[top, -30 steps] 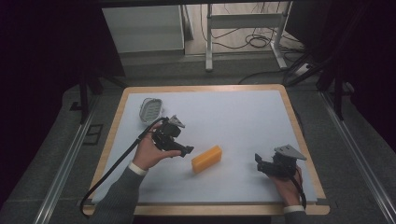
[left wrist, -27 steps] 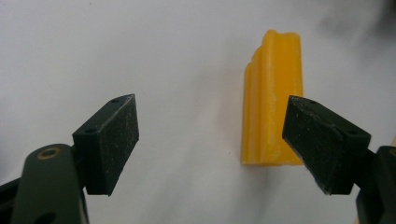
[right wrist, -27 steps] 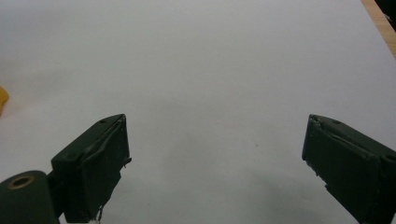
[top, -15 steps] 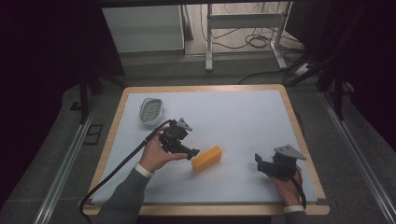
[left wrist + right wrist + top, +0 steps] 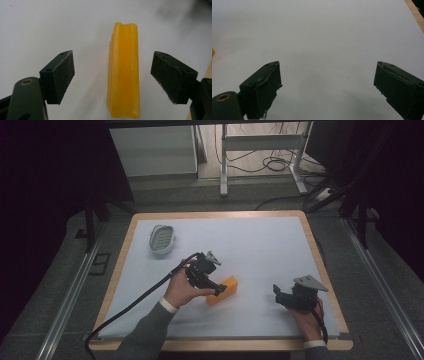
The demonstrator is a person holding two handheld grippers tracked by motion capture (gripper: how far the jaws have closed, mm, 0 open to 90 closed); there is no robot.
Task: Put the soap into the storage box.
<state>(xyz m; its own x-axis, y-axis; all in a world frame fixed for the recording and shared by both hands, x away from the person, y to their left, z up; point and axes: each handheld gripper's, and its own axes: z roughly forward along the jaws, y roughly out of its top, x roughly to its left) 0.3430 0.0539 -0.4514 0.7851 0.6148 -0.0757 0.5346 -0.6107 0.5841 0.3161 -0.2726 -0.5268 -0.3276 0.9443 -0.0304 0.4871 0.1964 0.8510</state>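
Straddling the one yellow block with the left gripper, jaws spread wide on either side and not touching, apparently lining up along its length for a grip. Lying flat near the middle of the white table. Resting the right gripper well apart, jaws gaping, holding nothing. Sitting alone at the far left: one small white dish.

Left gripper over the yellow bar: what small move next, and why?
Probably shut the left gripper on the yellow grooved soap-like bar. Its jaws stand open on either side of the bar, gaps showing both sides, and the bar lies lengthwise between them on the white table.
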